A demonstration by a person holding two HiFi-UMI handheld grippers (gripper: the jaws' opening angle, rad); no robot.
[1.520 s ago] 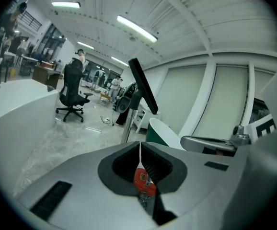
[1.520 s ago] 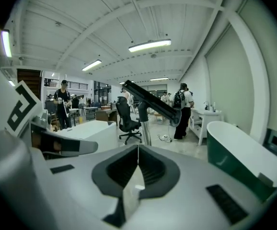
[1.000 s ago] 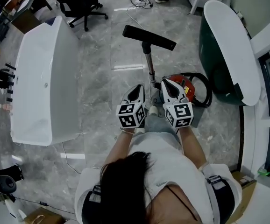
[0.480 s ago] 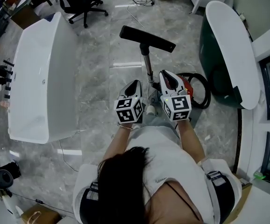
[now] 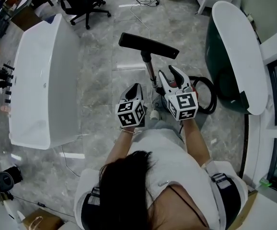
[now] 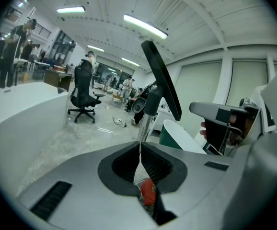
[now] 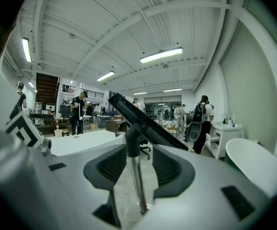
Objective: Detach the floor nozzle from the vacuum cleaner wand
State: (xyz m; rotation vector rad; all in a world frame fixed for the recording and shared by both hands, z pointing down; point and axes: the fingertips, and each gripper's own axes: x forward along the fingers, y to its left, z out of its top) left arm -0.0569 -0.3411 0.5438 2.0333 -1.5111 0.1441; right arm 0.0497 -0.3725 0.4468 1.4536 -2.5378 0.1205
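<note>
The floor nozzle (image 5: 148,46) sat at the far end of the wand (image 5: 151,73), the two not yet parted. The wand ran from the nozzle back toward the person, between the two claws, above the grey marble floor (image 5: 100,80).

The right claw (image 5: 168,71) was on the wand's right side with its jaws spread. They had just been opening. In the right gripper view the metal wand (image 7: 137,181) stood in the gap between them with clear space on either side, neither pad pressing on it, and the black nozzle (image 7: 145,121) slanted across above.

The left claw (image 5: 137,86) was just left of the wand with its jaws pressed together and nothing pinched. In the left gripper view the pads met in a thin seam (image 6: 140,150), and the wand (image 6: 145,126) rose beyond them to the nozzle (image 6: 161,80).

The red vacuum body (image 5: 189,86) lay on the floor just right of the right claw, its black hose (image 5: 209,97) looping beside it. A white tub (image 5: 42,80) stood well off to the left.
</note>
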